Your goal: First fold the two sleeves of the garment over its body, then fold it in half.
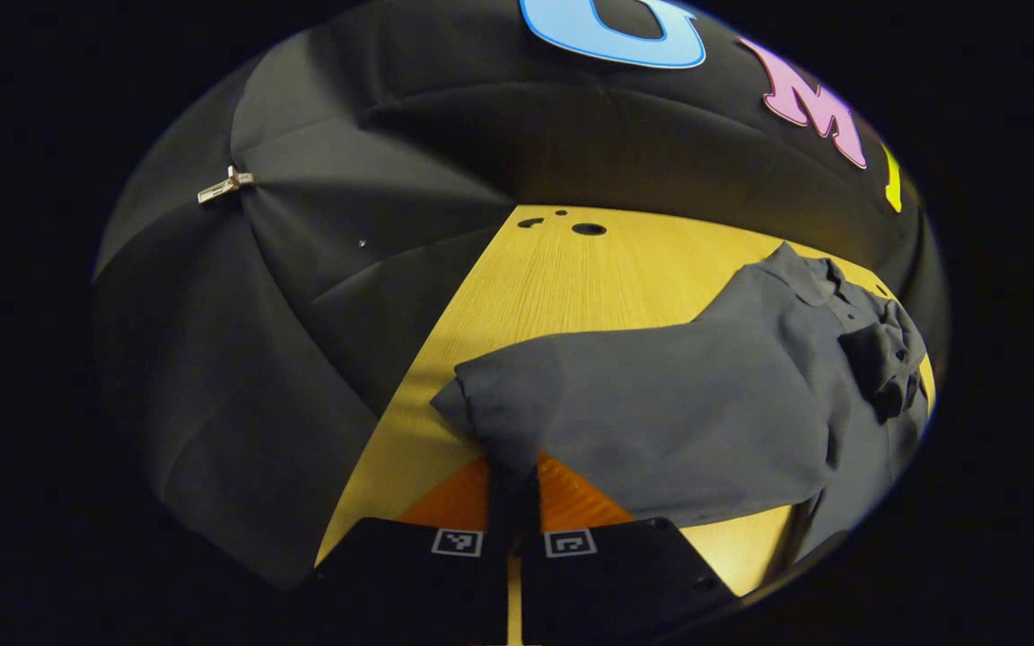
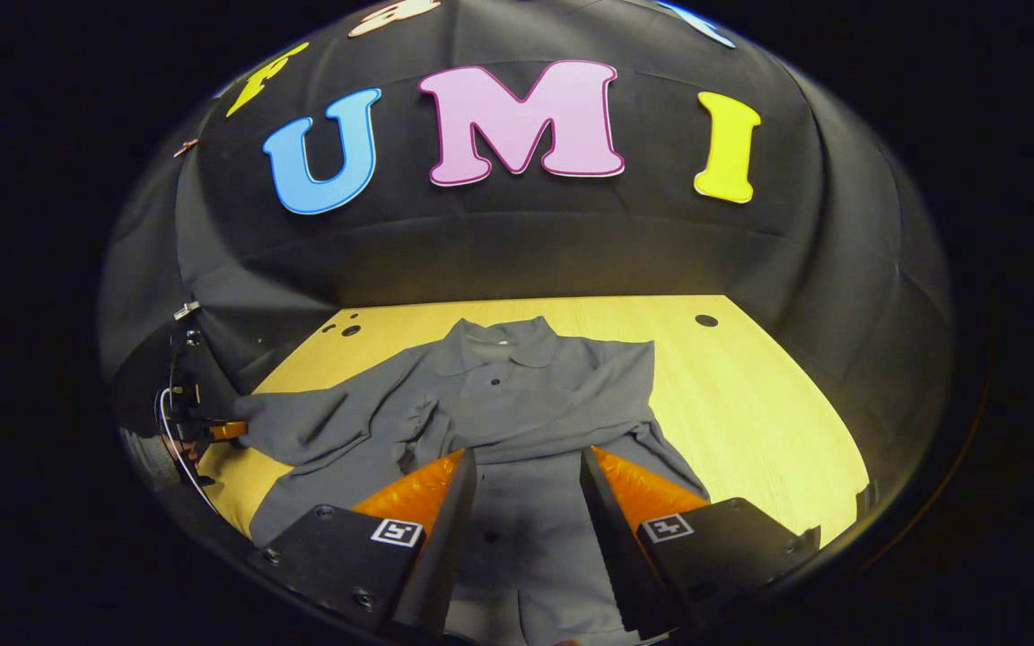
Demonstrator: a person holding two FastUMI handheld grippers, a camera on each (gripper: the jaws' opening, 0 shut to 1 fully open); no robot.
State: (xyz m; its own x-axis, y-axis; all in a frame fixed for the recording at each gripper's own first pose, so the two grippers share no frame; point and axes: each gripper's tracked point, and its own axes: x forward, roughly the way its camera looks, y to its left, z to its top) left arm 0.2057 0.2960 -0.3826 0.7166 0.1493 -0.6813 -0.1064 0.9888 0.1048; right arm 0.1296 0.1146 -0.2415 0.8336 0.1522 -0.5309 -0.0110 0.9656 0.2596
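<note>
A grey collared shirt (image 2: pixel 526 386) lies face up on the wooden table (image 2: pixel 750 395), collar (image 2: pixel 499 345) toward the back wall. One sleeve (image 2: pixel 535 440) lies folded across the chest. The other sleeve (image 1: pixel 607 395) stretches out sideways, and my left gripper (image 1: pixel 512 480) is shut on its cuff (image 1: pixel 503 408). That gripper (image 2: pixel 212 431) also appears at the far left of the right gripper view, pinching the sleeve end. My right gripper (image 2: pixel 526 471) hovers open over the lower front of the shirt, with bare cloth between its fingers.
The black cloth wall (image 2: pixel 517 251) closes the table in at the back and both sides. Small round holes (image 1: pixel 587 230) sit in the tabletop near the far corners. Bare wood (image 2: pixel 750 422) lies to the right of the shirt.
</note>
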